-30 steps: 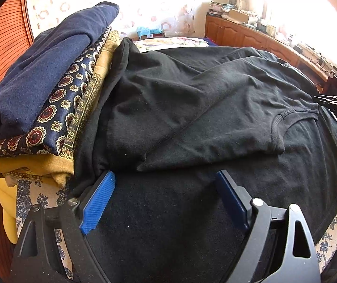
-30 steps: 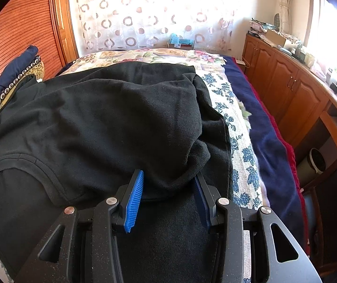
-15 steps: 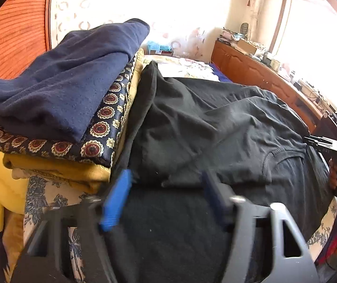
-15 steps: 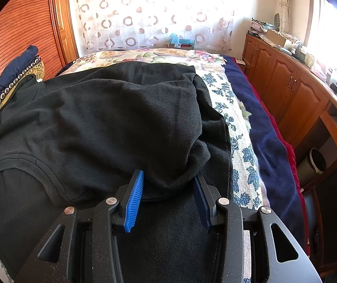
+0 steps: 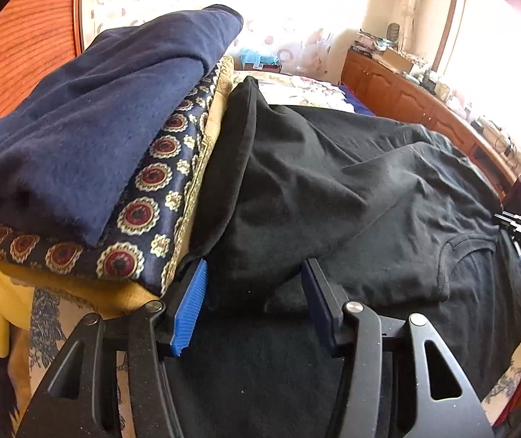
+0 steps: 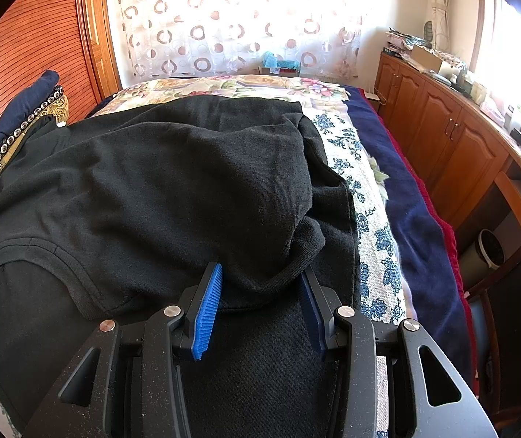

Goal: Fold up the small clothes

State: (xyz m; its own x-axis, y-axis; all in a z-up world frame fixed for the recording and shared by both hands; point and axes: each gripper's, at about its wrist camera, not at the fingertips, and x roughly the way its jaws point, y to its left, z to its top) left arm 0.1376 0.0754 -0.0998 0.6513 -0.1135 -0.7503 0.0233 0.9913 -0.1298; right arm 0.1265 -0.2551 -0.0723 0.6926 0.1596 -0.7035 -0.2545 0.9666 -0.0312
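The black T-shirt [image 6: 158, 189] lay spread across the bed [image 6: 366, 241], its far part already doubled toward the near edge, collar [image 6: 45, 255] facing up at the left of the right wrist view. Over the last second the left hand-held gripper [image 5: 253, 303] had swung toward the left side of the shirt and narrowed from a wide spread to a middling gap; it sat around a bunched fold of black fabric right beside the stack of folded clothes [image 5: 89, 153]. Whether the pads [image 5: 189, 310] actually pinched the cloth, couldn't tell; the gap looked too open for a firm grip. The right hand-held gripper [image 6: 260, 306] had not moved across that second: partly open, straddling the bunched right shoulder or sleeve of the shirt, cloth between the pads but not clearly clamped.

Judgement: both sides were now lined up on matching corners, so the next fold looked ready to start once both grippers closed. Task roughly mid-way for this garment.

Containers: a round bin [image 6: 490, 252] stood on the floor by the wooden cabinets [image 6: 443, 135] at right; contents not visible. An open cardboard box [image 6: 432, 58] sat on the cabinet top among clutter; contents unclear. The stack held a navy piece on top, a patterned one under it, yellow below.
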